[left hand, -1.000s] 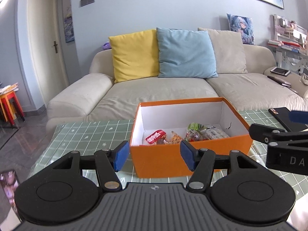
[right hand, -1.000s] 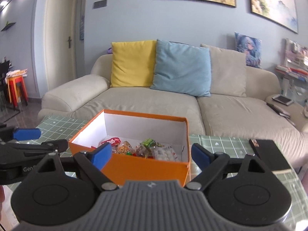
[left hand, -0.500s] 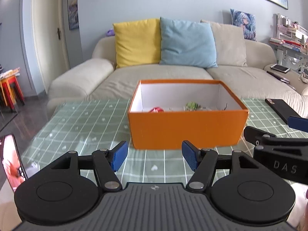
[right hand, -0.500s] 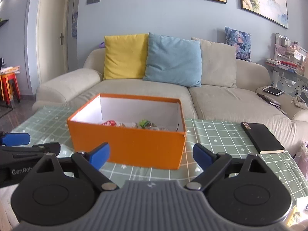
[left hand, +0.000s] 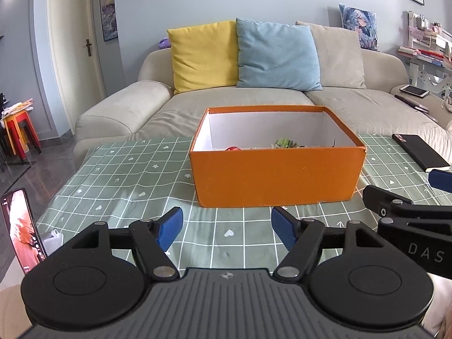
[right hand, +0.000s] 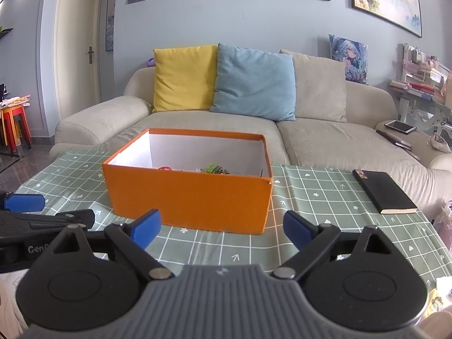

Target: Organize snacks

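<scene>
An orange box (left hand: 276, 178) (right hand: 189, 195) with a white inside stands in the middle of the green checked tablecloth (left hand: 127, 180). Only the tops of the snack packets (left hand: 284, 143) (right hand: 213, 168) peek over its near wall. My left gripper (left hand: 226, 230) hovers low over the cloth in front of the box, its jaws opening with nothing between them. My right gripper (right hand: 221, 230) is also in front of the box, open and empty. Each gripper shows at the edge of the other's view.
A black notebook (left hand: 419, 151) (right hand: 382, 190) lies on the cloth right of the box. A phone (left hand: 21, 228) stands at the table's near left edge. Behind the table is a beige sofa (right hand: 339, 141) with yellow, blue and beige cushions.
Both grippers have sunk and drawn back from the box, so its contents are now mostly hidden behind the near wall. The left jaws stand wider apart.
</scene>
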{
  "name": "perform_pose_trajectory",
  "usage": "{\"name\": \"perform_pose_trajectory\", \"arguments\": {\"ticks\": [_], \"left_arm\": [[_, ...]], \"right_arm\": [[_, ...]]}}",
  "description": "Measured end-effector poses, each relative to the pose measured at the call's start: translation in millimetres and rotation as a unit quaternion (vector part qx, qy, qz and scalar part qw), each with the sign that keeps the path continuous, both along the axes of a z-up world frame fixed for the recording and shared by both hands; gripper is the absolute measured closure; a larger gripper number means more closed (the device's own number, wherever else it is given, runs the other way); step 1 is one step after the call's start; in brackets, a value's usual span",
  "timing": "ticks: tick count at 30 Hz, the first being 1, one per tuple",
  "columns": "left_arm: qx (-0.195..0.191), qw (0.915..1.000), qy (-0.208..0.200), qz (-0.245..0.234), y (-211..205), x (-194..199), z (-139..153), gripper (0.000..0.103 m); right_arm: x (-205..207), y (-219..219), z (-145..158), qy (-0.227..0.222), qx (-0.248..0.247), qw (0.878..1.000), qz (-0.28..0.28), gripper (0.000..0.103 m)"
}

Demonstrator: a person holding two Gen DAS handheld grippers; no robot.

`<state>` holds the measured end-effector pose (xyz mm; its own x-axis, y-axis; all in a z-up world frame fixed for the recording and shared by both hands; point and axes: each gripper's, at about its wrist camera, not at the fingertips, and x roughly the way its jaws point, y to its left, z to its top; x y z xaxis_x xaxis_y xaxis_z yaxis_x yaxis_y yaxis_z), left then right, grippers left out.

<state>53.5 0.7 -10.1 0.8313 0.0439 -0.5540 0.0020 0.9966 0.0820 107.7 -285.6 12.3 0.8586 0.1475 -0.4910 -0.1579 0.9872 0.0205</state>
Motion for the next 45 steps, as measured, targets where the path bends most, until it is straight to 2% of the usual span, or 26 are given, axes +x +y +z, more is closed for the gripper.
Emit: {"name": "perform_pose_trajectory", "arguments": {"ticks": [24,35,45], "left_arm": [[-0.002,1.0,0.002,0.001,1.1,0.3,0.3,0.019],[-0.013,0.9997,-0.015,-0.012,2.9,-1.5,3.6,0.02],[-0.013,0.9996,-0.021,-0.014,1.6,-1.4,5.5,0.02]], "right_arm": [[-2.7,-1.6,-0.2,-0.004,0.003,1.0,-0.001,0.012],[-6.7,-7.9,5.0,-0.015,0.028,0.999,0.007,0.012],[-5.3,-8.9,4.7,-0.015,0.027,1.0,-0.003,0.012]]}}
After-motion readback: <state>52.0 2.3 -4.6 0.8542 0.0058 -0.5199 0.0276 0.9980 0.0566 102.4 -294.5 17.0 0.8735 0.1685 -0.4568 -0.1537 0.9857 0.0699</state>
